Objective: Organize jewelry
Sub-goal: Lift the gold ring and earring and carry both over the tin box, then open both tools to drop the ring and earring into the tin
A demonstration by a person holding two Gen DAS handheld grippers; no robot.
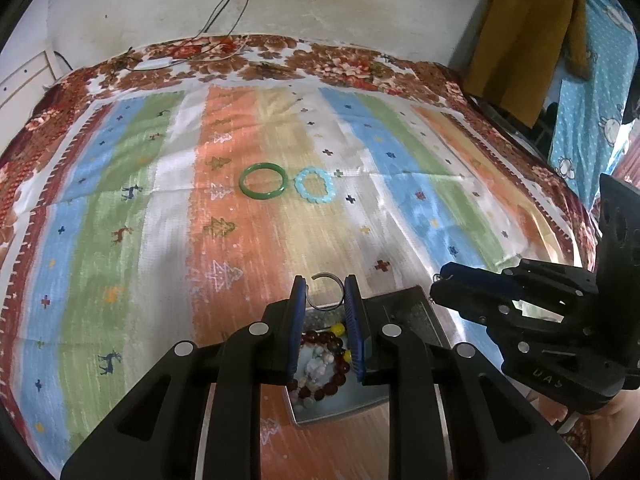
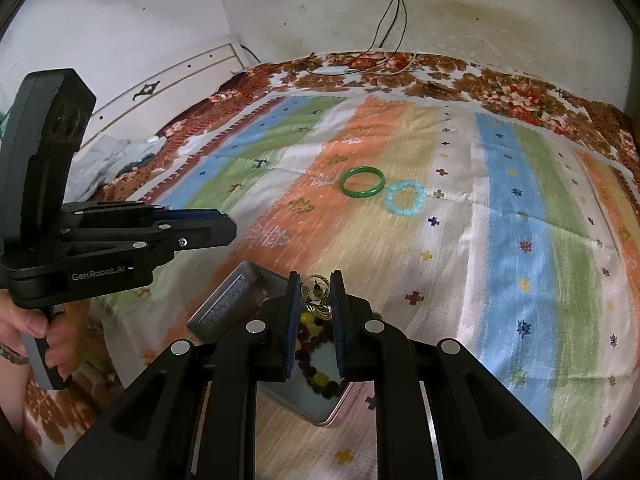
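A metal tin (image 1: 320,416) lies on the striped cloth and holds several bead bracelets (image 1: 320,364). My left gripper (image 1: 326,284) is shut on a thin silver open bangle (image 1: 328,280) and holds it above the tin's far edge. My right gripper (image 2: 315,280) is shut on a gold ornament (image 2: 315,286) above the same tin (image 2: 224,308). A green bangle (image 1: 263,181) and a light blue bead bracelet (image 1: 314,185) lie side by side farther out on the cloth; they also show in the right wrist view, the green bangle (image 2: 362,182) and the blue bracelet (image 2: 405,199).
The tin's lid (image 2: 228,300) stands open to the left. The right gripper (image 1: 520,300) shows at the right in the left view; the left gripper (image 2: 120,236) shows at the left in the right view. Cables (image 1: 224,12) hang at the far wall.
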